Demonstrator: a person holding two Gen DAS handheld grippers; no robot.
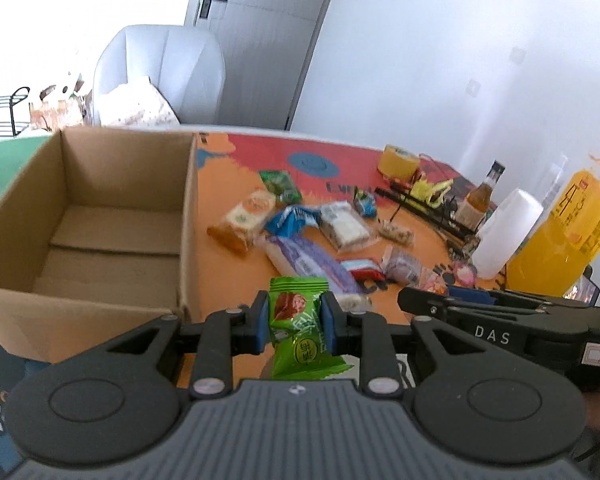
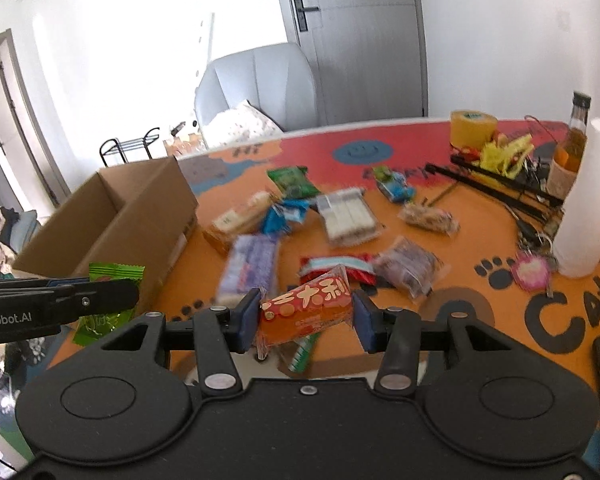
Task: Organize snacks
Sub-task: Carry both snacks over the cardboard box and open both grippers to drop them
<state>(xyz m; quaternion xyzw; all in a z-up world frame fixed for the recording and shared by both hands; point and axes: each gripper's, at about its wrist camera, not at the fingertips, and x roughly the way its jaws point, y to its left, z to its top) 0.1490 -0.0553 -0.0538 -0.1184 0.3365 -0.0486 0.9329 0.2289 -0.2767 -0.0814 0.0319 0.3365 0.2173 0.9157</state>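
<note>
The left tongs (image 1: 294, 322) pinch a green snack (image 1: 298, 328) just right of the empty box (image 1: 188, 216), ready to drop in. The right tongs (image 2: 305, 320) probably grip the orange snack (image 2: 306, 310).

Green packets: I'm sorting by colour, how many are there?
2. One green packet is held in the left hand-held gripper; another green packet lies at the pile's far edge. Others may be hidden.

Green snack packet (image 1: 296, 320), orange-red snack packet (image 2: 306, 312); brown cardboard box (image 1: 100, 184), orange paw-print tablecloth (image 2: 480, 320)
</note>
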